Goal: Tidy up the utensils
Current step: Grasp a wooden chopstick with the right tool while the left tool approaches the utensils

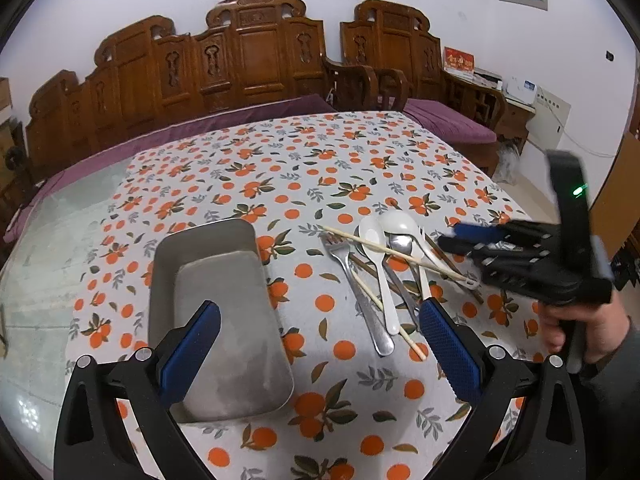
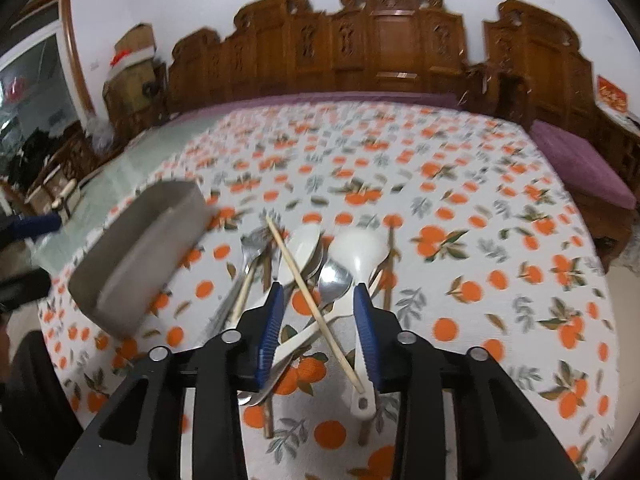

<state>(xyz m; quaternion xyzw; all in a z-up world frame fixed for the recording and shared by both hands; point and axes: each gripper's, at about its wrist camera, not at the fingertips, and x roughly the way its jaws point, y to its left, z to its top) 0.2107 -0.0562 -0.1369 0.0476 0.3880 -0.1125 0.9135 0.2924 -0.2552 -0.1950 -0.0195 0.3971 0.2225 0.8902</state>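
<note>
Right wrist view shows my right gripper [image 2: 318,300] low in the frame over the heap of utensils, its blue pads [image 2: 366,332] partly apart; a pale chopstick [image 2: 316,308] and a metal spoon [image 2: 334,280] lie between them, but the whole frame is smeared with blur and I can't tell whether either pad touches anything. Handle ends are hidden under my gripper's black body.

Left wrist view shows my left gripper [image 1: 320,344] with its pads spread wide and nothing between them, above the orange-print tablecloth [image 1: 340,392]. Its left pad covers part of the metal tray [image 1: 224,304], which sits at centre left, its long axis running from the bottom of the frame upward.

The utensils lie right of the tray, well apart from it. Mostly their handles point to the bottom of the frame and their heads to the top: one fork [image 1: 352,280], two white spoons [image 1: 378,256], at least one metal spoon [image 1: 400,248]. One pale chopstick [image 1: 400,254] crosses them slantwise; another [image 1: 384,308] lies along the handles. Darker sticks underneath are too hidden to count. My right hand [image 1: 560,320] is cut off at the right edge.
</note>
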